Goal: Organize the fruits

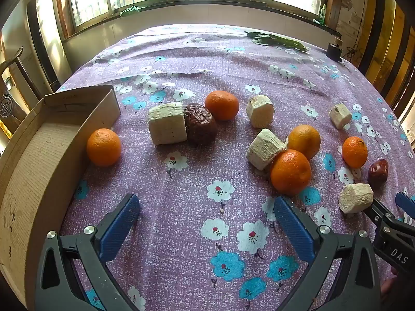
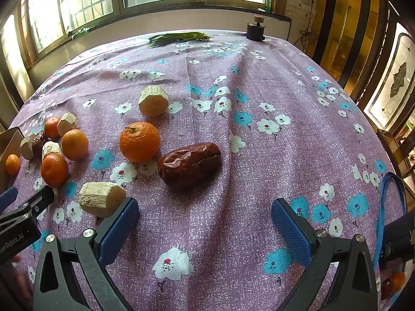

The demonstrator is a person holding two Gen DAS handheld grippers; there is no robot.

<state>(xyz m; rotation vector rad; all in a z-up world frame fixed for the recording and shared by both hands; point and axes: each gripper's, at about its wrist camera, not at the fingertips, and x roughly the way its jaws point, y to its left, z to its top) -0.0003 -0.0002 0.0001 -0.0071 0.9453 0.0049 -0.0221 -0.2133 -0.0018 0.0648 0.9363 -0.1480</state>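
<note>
Several oranges, pale cut chunks and dark red dates lie scattered on a purple flowered cloth (image 1: 197, 178). In the left wrist view one orange (image 1: 103, 147) rests against a cardboard box (image 1: 39, 160), and a pale chunk (image 1: 167, 123) touches a date (image 1: 200, 127). My left gripper (image 1: 205, 223) hovers open over bare cloth with nothing between its fingers. In the right wrist view a big date (image 2: 190, 164) lies ahead of my open right gripper (image 2: 205, 223), beside an orange (image 2: 139, 141). A pale chunk (image 2: 101, 198) sits against its left finger (image 2: 118, 230).
A green leafy bundle (image 1: 276, 41) and a small dark device (image 2: 255, 31) lie at the table's far edge under the windows. A blue strap (image 2: 389, 207) hangs at the right. The cloth's right half in the right wrist view carries no objects.
</note>
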